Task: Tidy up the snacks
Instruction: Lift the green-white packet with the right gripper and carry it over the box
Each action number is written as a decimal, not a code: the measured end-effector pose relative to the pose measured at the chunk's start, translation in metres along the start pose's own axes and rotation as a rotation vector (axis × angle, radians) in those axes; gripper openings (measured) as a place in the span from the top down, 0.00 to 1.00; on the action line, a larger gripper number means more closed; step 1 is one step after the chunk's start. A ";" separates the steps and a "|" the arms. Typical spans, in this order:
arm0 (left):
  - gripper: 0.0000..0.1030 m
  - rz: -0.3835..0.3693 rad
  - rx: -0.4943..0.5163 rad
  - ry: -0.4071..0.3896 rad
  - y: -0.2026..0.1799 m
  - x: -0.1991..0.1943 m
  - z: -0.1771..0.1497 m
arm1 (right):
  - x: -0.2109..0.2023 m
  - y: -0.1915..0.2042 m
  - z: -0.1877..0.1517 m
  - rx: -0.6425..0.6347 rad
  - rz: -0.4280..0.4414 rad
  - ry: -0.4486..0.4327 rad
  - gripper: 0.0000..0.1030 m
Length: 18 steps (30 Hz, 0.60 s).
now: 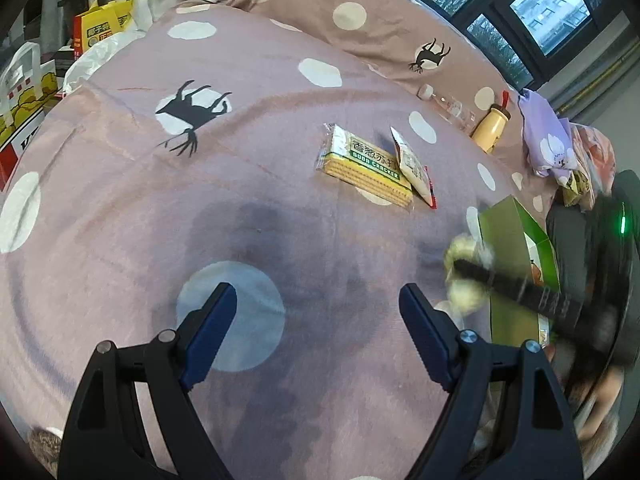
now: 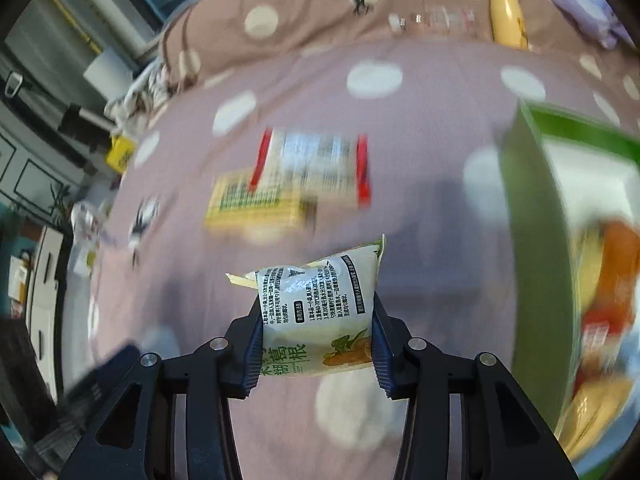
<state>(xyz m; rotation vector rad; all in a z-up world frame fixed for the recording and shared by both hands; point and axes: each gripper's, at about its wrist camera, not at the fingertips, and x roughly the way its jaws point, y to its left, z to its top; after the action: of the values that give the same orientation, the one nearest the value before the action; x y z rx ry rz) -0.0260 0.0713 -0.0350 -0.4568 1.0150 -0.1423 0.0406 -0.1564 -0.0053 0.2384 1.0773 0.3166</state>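
My right gripper (image 2: 316, 320) is shut on a cream-coloured snack packet (image 2: 318, 312) with black print, held above the spotted bed cover (image 2: 420, 184). In the left wrist view that same gripper (image 1: 466, 270) shows blurred at the right with the pale packet (image 1: 468, 276) beside a green box (image 1: 516, 248). The green box (image 2: 536, 248) stands at the right in the right wrist view, with colourful snacks inside. A yellow soda cracker pack (image 1: 362, 164) lies mid-bed with a white and red sachet (image 1: 414, 170) leaning on it. My left gripper (image 1: 318, 312) hangs open over the cover, nothing between its fingers.
A pale yellow bottle (image 1: 492, 128) and a clear plastic bottle (image 1: 452, 108) lie by the pillow (image 1: 360, 12) at the back. A lilac flowered bag (image 1: 548, 140) sits at the right. Boxes and bags (image 1: 100, 28) crowd the left bedside.
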 end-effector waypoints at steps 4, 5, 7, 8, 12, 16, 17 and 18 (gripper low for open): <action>0.19 0.015 0.002 -0.004 0.002 -0.006 -0.005 | 0.010 0.007 -0.036 0.012 -0.011 0.066 0.54; 0.19 0.017 0.004 -0.006 0.001 -0.007 -0.006 | 0.011 0.010 -0.041 0.013 -0.022 0.077 0.54; 0.19 0.020 0.007 -0.009 0.000 -0.009 -0.008 | 0.012 0.015 -0.047 0.009 -0.039 0.080 0.54; 0.19 0.020 0.007 -0.009 0.000 -0.010 -0.008 | 0.013 0.016 -0.047 0.013 -0.034 0.082 0.52; 0.19 0.029 0.020 -0.002 -0.003 -0.011 -0.013 | 0.003 0.013 -0.052 0.050 0.038 0.050 0.26; 0.19 0.027 0.027 0.011 -0.009 -0.009 -0.015 | -0.019 0.008 -0.055 0.068 0.070 -0.018 0.22; 0.19 0.023 0.033 0.015 -0.011 -0.008 -0.015 | -0.024 0.006 -0.056 0.075 0.078 -0.030 0.22; 0.19 0.020 0.043 0.021 -0.016 -0.006 -0.016 | -0.029 0.003 -0.056 0.083 0.095 -0.047 0.22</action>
<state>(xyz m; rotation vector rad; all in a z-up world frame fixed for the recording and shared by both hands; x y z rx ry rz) -0.0416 0.0542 -0.0304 -0.4066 1.0347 -0.1511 -0.0219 -0.1622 -0.0057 0.3699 1.0355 0.3501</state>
